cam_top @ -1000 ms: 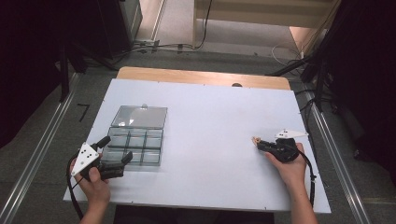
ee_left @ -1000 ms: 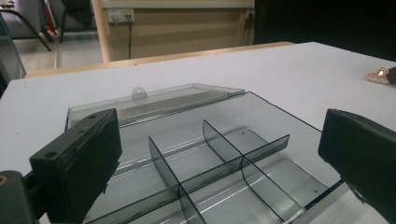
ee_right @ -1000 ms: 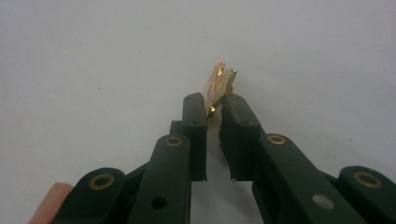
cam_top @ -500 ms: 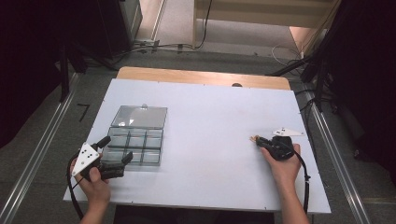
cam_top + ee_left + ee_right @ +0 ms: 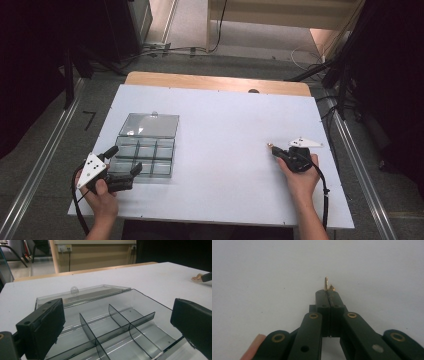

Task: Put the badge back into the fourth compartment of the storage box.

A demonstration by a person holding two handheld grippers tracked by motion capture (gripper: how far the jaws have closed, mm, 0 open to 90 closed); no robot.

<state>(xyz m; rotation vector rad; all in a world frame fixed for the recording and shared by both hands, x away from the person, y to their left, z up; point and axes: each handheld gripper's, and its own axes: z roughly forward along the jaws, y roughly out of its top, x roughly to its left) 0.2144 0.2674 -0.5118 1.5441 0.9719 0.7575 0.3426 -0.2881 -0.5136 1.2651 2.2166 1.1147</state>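
Note:
A clear plastic compartment box point(image 5: 159, 156) lies at the table's left with its lid point(image 5: 150, 125) folded back flat. My left gripper point(image 5: 124, 160) stands open at the box's near left corner, one jaw on either side of it. In the left gripper view the box's dividers point(image 5: 120, 325) and several bare compartments lie between the wide jaws of that gripper point(image 5: 117, 326). At the right, my right gripper point(image 5: 274, 148) has just been closing its jaws on a small brass part point(image 5: 270, 145). Seen in the right gripper view, the brass part point(image 5: 326, 283) sticks out past the shut tips of the right gripper point(image 5: 329, 292).
The white table point(image 5: 225, 115) has a wooden strip point(image 5: 215, 82) along its far edge. Metal floor rails run along both sides. A black cable point(image 5: 324, 195) trails from the right gripper toward the near edge.
The right hand has shifted slightly and its jaws have pinched together on the brass part. The left hand and the box have not moved.

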